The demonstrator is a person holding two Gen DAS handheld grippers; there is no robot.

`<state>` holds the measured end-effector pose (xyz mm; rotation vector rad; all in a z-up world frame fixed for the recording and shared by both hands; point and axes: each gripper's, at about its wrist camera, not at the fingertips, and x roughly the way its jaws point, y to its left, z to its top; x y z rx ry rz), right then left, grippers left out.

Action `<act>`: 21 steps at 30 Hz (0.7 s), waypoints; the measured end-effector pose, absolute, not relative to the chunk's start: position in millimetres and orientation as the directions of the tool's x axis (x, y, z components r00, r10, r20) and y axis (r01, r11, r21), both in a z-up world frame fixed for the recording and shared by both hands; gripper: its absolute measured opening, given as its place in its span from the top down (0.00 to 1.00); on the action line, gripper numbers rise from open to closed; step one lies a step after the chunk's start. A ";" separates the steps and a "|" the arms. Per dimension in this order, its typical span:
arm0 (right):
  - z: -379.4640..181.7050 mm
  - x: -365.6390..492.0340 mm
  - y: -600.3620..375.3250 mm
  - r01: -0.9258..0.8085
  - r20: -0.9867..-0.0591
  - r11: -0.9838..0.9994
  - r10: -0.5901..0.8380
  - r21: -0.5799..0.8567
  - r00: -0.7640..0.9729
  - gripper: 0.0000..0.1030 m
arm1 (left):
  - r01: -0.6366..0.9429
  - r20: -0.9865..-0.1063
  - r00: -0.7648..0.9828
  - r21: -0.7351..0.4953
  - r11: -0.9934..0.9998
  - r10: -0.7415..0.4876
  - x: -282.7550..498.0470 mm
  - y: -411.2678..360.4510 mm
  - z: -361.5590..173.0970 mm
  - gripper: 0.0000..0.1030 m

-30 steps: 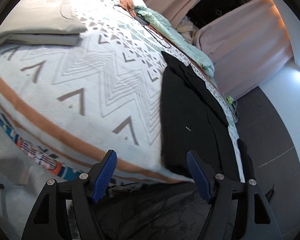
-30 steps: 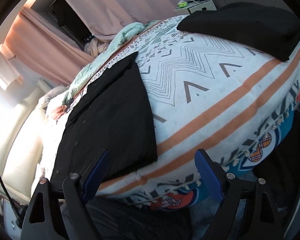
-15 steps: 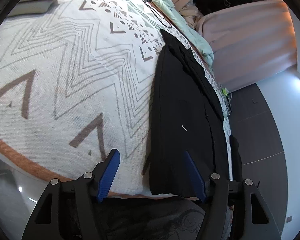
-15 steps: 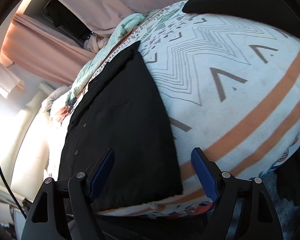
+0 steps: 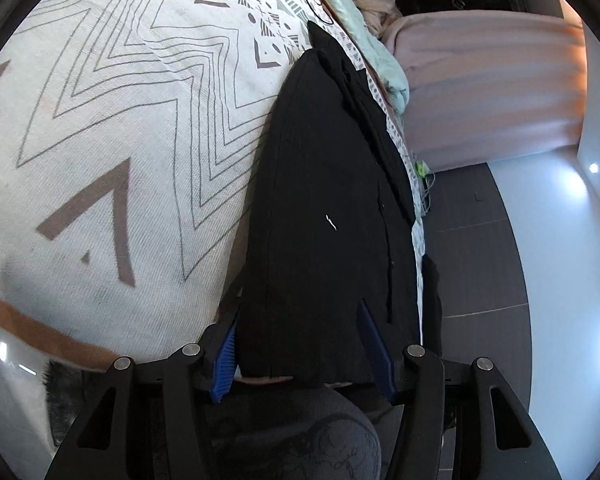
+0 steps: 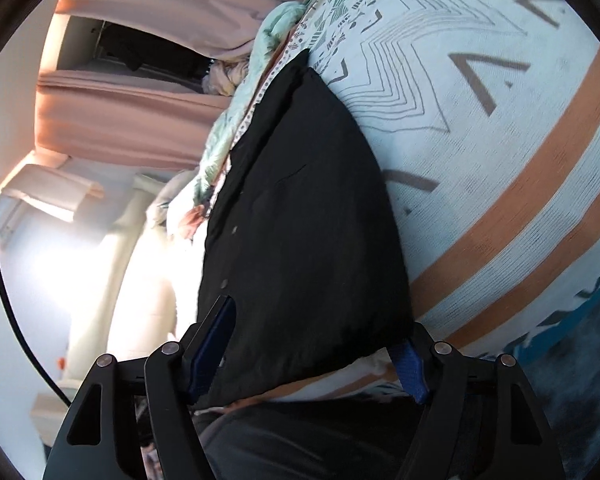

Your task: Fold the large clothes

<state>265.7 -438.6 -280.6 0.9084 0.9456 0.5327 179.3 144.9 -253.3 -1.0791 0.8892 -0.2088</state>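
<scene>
The black garment [image 5: 324, 208] lies flat on the patterned bedspread [image 5: 112, 128], its near hem between both claws. The left gripper [image 5: 300, 344] and right gripper [image 6: 316, 344] straddle that hem, jaws narrowing but not yet pinching.

- The patterned blanket [image 5: 112, 128] beside the black garment [image 5: 324, 208] lies flat and bare; a hand can pass there.
- The mint quilt [image 5: 384, 68] and a thin cable [image 5: 312, 0] crowd the bed's far edge.
- The dark floor [image 5: 480, 208] along the bed is open.
</scene>
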 end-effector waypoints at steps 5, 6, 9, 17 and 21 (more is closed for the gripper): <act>-278.9 272.6 -429.9 0.004 -0.494 0.583 0.685 0.813 0.535 0.49 | -0.281 -0.570 0.647 -0.796 0.536 -0.506 191.6 137.9 -249.0 0.50; -279.4 275.2 -427.6 0.013 -0.506 0.593 0.675 0.805 0.538 0.54 | -0.291 -0.585 0.643 -0.784 0.548 -0.494 193.2 136.8 -248.9 0.53; -283.9 281.3 -422.8 0.050 -0.542 0.618 0.645 0.785 0.538 0.81 | -0.344 -0.621 0.634 -0.760 0.551 -0.461 193.8 137.5 -255.4 0.82; -267.1 269.6 -425.7 0.026 -0.495 0.601 0.634 0.799 0.594 0.93 | -0.296 -0.562 0.718 -0.781 0.550 -0.410 174.5 139.0 -233.3 0.95; -240.8 257.6 -425.1 -0.024 -0.455 0.596 0.638 0.803 0.621 0.94 | -0.262 -0.530 0.754 -0.785 0.562 -0.388 157.3 141.2 -209.5 0.95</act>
